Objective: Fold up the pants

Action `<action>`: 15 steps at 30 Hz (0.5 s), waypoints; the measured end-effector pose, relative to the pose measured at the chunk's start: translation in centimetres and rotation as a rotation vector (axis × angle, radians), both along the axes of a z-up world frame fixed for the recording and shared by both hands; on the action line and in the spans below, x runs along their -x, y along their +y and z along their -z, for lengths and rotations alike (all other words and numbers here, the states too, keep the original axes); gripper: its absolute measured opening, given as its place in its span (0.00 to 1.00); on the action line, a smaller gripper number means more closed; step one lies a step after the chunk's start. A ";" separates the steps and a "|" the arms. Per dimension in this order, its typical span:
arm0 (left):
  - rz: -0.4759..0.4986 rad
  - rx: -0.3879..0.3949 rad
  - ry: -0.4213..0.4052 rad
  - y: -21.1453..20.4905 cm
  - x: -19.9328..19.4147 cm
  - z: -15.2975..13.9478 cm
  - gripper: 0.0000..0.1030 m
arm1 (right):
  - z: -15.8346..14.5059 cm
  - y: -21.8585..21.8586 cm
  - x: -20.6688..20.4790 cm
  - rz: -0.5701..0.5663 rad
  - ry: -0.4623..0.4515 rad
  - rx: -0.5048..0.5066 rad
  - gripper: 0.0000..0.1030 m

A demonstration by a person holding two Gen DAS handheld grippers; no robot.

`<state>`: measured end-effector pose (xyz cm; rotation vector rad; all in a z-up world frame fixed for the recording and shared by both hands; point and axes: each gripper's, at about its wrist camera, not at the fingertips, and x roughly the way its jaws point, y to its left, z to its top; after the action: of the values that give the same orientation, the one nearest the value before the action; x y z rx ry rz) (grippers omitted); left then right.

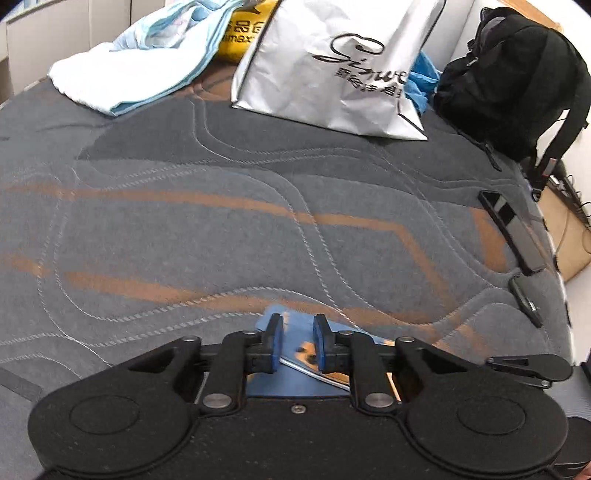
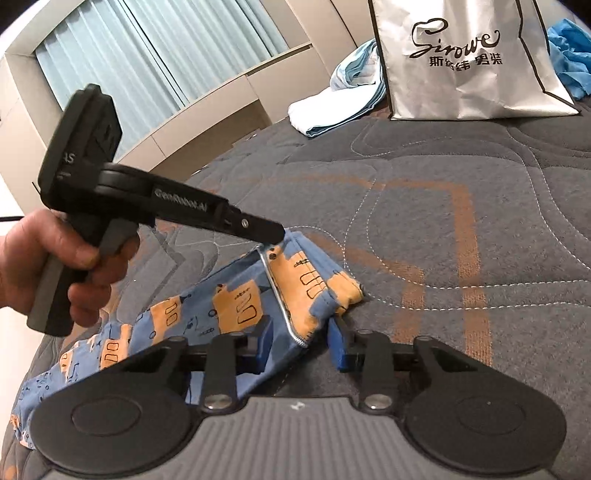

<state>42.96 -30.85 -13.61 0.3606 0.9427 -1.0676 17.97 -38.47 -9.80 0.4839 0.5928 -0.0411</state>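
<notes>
Small blue pants with an orange print (image 2: 236, 295) lie on the grey quilted mattress (image 2: 461, 229), partly folded, with a white-piped edge. My left gripper (image 1: 297, 341) is open, its blue pads either side of the pants' edge (image 1: 295, 358); it also shows in the right wrist view (image 2: 275, 236), tips over the pants' far corner. My right gripper (image 2: 301, 343) is open, its pads either side of the near folded edge of the pants.
A white shopping bag (image 1: 332, 62), a light blue and white cloth (image 1: 129, 66), a yellow bag (image 1: 243, 33) and a black backpack (image 1: 517, 81) sit at the back of the mattress. A phone (image 1: 511, 229) and a small black device (image 1: 526, 301) lie near the right edge.
</notes>
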 end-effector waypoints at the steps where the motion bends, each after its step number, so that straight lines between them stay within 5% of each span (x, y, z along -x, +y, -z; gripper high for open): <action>1: -0.003 -0.005 0.002 0.0 -0.2 0.1 0.19 | 0.0 -0.1 -0.1 0.002 0.001 0.001 0.31; 8: 0.020 -0.049 0.015 -0.5 -0.5 1.3 0.20 | 0.0 -0.1 -0.2 0.014 -0.001 0.010 0.18; 11: 0.036 -0.039 0.003 -0.5 -0.4 1.3 0.05 | -0.1 0.1 -0.1 0.014 -0.008 0.024 0.15; 15: 0.024 0.011 -0.046 -0.3 -0.2 0.1 0.02 | -0.7 0.2 0.0 0.026 -0.049 0.057 0.12</action>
<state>43.19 -31.18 -13.69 0.3868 0.8934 -1.0819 18.02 -38.27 -9.11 0.4360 0.5355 -0.0710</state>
